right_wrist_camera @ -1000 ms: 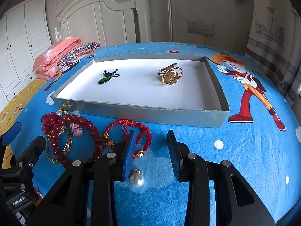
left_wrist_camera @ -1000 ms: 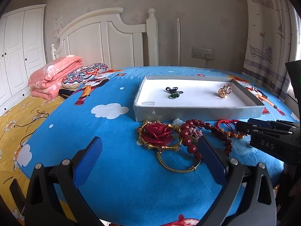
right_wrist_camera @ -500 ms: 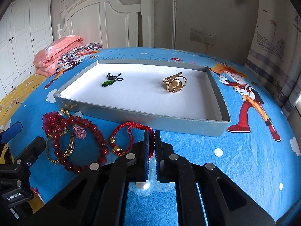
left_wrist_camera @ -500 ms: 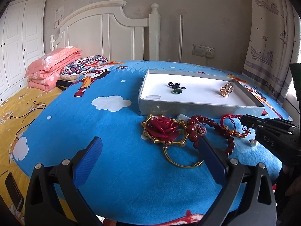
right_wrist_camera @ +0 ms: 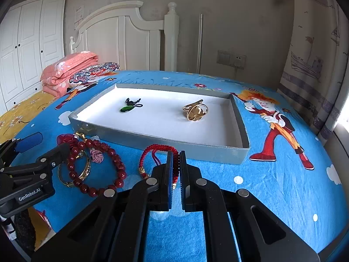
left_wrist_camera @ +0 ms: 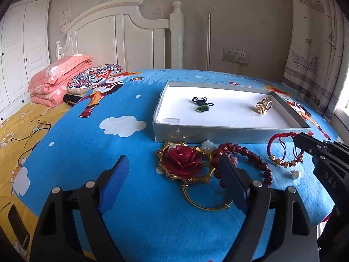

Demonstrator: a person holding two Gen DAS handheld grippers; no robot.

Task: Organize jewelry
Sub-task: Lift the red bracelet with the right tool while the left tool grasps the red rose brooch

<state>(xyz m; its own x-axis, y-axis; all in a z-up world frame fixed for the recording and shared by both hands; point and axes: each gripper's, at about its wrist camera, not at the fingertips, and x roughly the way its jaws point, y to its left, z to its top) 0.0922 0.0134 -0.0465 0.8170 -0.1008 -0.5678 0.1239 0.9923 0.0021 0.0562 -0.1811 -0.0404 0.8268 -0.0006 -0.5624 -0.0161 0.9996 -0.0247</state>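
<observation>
My right gripper (right_wrist_camera: 175, 161) is shut on the red cord bracelet (right_wrist_camera: 152, 152), which hangs lifted off the bed in the left wrist view (left_wrist_camera: 283, 150). A grey tray (right_wrist_camera: 165, 140) with a white floor holds a green pendant (right_wrist_camera: 126, 108) and a gold ring (right_wrist_camera: 196, 112). In front of the tray lie a red rose brooch (left_wrist_camera: 183, 162), a dark red bead bracelet (right_wrist_camera: 98, 170), a gold bangle (left_wrist_camera: 205, 205) and a pearl (left_wrist_camera: 295, 174). My left gripper (left_wrist_camera: 174, 179) is open and empty, just in front of the rose.
The jewelry lies on a blue cartoon sheet (left_wrist_camera: 87, 144) over a bed. A folded pink quilt (left_wrist_camera: 59, 78) and a patterned pillow (left_wrist_camera: 93, 80) lie far left by the white headboard (left_wrist_camera: 122, 37). A curtain (right_wrist_camera: 316, 65) hangs at the right.
My right gripper closed on the red cord bracelet and raised it off the sheet. The pearl stayed on the bed. My left gripper stayed open and drew back slightly.
</observation>
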